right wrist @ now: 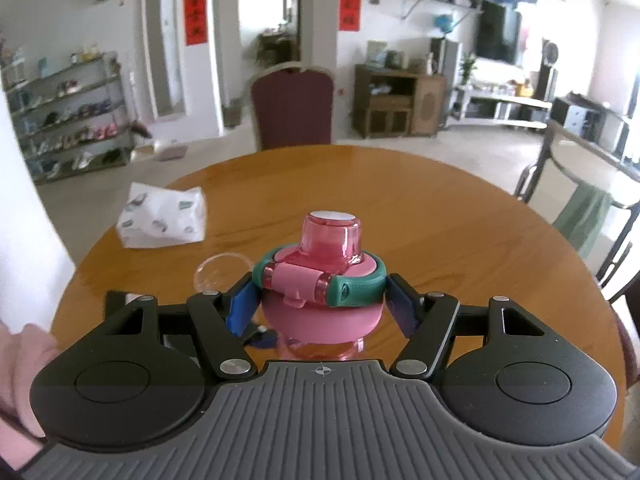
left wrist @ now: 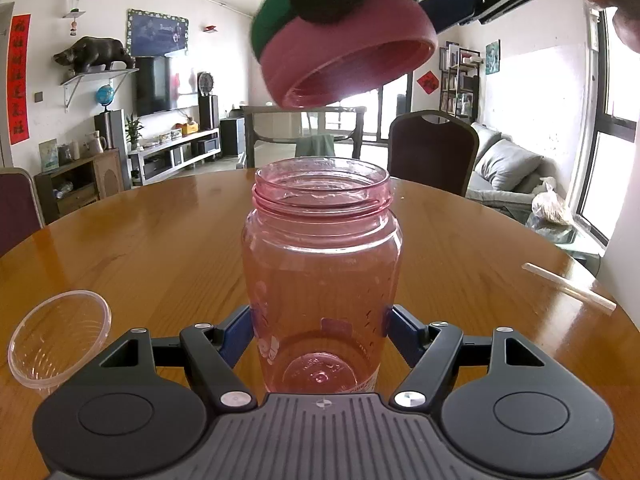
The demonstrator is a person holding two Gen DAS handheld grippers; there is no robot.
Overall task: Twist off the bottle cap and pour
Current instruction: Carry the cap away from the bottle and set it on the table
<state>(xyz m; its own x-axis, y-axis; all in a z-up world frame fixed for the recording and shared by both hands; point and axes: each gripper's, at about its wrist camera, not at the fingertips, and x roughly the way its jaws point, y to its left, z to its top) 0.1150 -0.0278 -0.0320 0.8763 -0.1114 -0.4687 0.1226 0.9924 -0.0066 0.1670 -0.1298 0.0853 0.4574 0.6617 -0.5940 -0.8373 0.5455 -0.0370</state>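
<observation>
A: We logged the pink bottle [left wrist: 321,276] upright on the round wooden table [left wrist: 140,240], mouth uncovered. Our left gripper [left wrist: 320,330] had its blue pads pressed on the bottle's lower body, one on each side, narrowed to the bottle's width.

B: And the cap?

A: The pink cap [right wrist: 322,280], green-banded, sat pinched between the fingers of our right gripper [right wrist: 320,300], jaws closed to the cap's width. We saw it tilted in the air above the bottle's mouth, apart from it (threads facing down).

B: Around the bottle?

A: A clear plastic cup [left wrist: 60,338] stood left of the bottle; a pale straw [left wrist: 568,287] lay well to its right. A tissue pack [right wrist: 164,216] lay beyond the cup.
</observation>
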